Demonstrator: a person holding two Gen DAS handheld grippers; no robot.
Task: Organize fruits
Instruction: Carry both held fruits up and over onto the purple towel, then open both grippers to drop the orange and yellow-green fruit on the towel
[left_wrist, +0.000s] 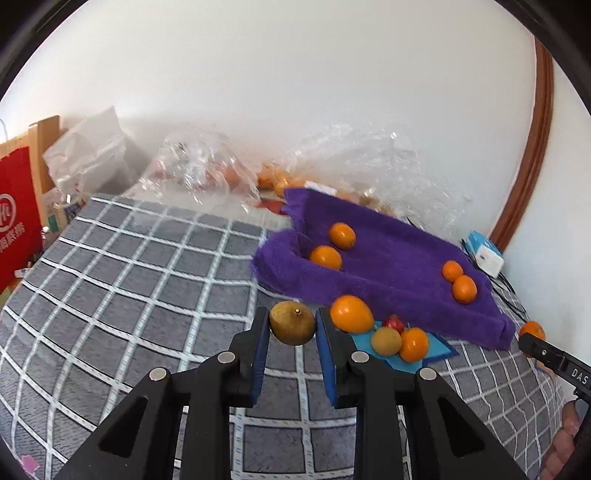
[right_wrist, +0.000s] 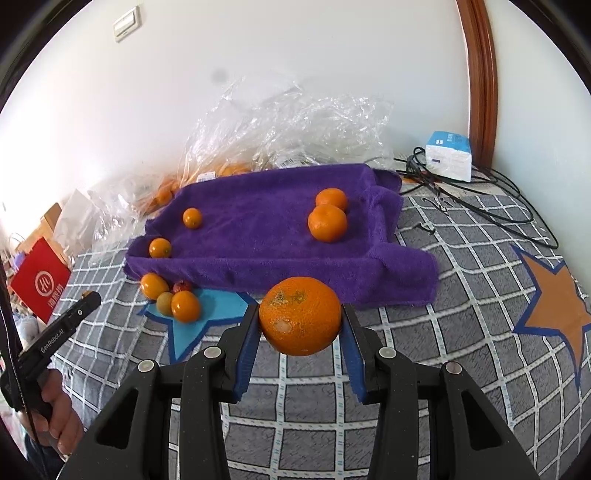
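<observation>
Fruit held: large round orange (right_wrist: 300, 320) in right jaws, small brown fruit (left_wrist: 292, 322) in left (both clamped); set gently onto purple towel (right_wrist: 258, 236), sorted by kind.

A home bedroom — checked bedspread (right_wrist: 461, 295), wooden door frame (right_wrist: 480, 74), wall switch (right_wrist: 126, 24), shopping bags (left_wrist: 88, 147).

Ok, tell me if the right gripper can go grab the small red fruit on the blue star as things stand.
Probably not yet: the right gripper is shut on a large orange, so its jaws are full. The red fruit also sits hemmed in by small oranges beside the purple towel.
</observation>
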